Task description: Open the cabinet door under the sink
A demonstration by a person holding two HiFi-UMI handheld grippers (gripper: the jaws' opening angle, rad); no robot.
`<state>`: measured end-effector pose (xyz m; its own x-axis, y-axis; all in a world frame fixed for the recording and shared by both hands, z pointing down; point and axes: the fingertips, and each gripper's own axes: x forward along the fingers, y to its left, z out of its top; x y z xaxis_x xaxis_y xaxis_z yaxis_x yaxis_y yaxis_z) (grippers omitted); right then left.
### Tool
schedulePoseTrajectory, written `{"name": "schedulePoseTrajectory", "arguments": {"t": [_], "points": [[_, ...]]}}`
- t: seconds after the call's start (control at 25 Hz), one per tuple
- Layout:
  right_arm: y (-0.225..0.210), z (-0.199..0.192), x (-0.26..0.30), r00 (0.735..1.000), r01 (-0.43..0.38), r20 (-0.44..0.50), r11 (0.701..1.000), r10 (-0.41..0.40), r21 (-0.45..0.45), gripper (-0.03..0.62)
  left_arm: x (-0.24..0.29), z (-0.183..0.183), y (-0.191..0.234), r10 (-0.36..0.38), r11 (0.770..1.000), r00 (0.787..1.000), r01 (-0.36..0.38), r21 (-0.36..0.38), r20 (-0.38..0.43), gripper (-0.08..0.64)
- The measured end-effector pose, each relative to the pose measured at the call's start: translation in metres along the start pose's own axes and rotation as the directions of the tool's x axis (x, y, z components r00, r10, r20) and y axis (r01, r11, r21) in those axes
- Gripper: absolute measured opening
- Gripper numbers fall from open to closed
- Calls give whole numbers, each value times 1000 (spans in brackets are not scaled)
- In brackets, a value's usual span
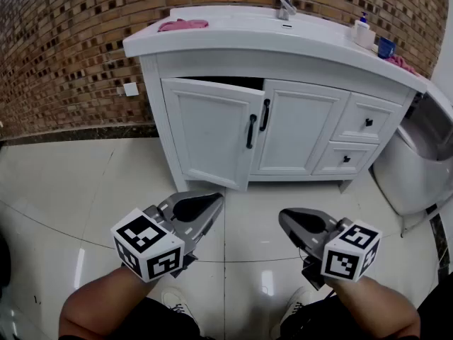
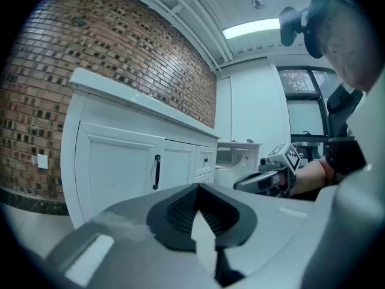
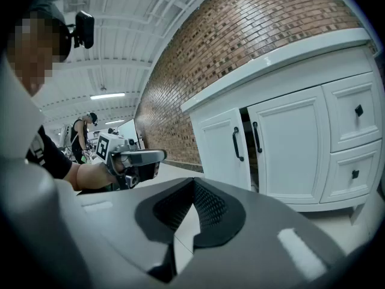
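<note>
The white cabinet under the sink has two doors. Its left door (image 1: 212, 137) stands slightly ajar, with a dark gap along its top and right edge; its black handle (image 1: 250, 131) hangs beside the right door's handle (image 1: 265, 115). The right door (image 1: 297, 129) lies flush. My left gripper (image 1: 207, 205) and right gripper (image 1: 285, 219) hover low over the floor, well short of the cabinet, both shut and holding nothing. In the right gripper view the ajar door (image 3: 219, 143) and its handle (image 3: 236, 144) lie ahead; in the left gripper view the handle (image 2: 157, 171) shows.
Two drawers (image 1: 368, 121) sit right of the doors. The counter (image 1: 233, 37) carries a faucet (image 1: 285, 7), a pink cloth (image 1: 182, 25), a soap bottle (image 1: 363, 31) and a blue cup (image 1: 385, 47). A white toilet (image 1: 417, 161) stands at the right. Glossy tiles cover the floor.
</note>
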<state>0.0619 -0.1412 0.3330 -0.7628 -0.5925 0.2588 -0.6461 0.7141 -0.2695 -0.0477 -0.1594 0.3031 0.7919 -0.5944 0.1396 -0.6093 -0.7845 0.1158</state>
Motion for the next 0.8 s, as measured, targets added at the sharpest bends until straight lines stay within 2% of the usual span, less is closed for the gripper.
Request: {"name": "schedulePoseTrajectory", "arguments": {"t": [0.24, 0.44, 0.6, 0.8], "points": [[-9, 0, 13, 999, 44, -19, 992, -47, -116, 5, 1, 1, 3, 6, 1000, 1000, -5, 11, -11, 8], [-18, 12, 27, 997, 63, -27, 990, -67, -130, 5, 4, 5, -1, -16, 1000, 1000, 16, 9, 3, 8], [-42, 27, 39, 995, 97, -16, 991, -99, -94, 5, 6, 0, -4, -31, 1000, 1000, 31, 3, 0, 8], [-88, 49, 62, 984, 173, -4, 972, -176, -160, 5, 7, 3, -7, -41, 999, 999, 41, 8, 6, 8]]}}
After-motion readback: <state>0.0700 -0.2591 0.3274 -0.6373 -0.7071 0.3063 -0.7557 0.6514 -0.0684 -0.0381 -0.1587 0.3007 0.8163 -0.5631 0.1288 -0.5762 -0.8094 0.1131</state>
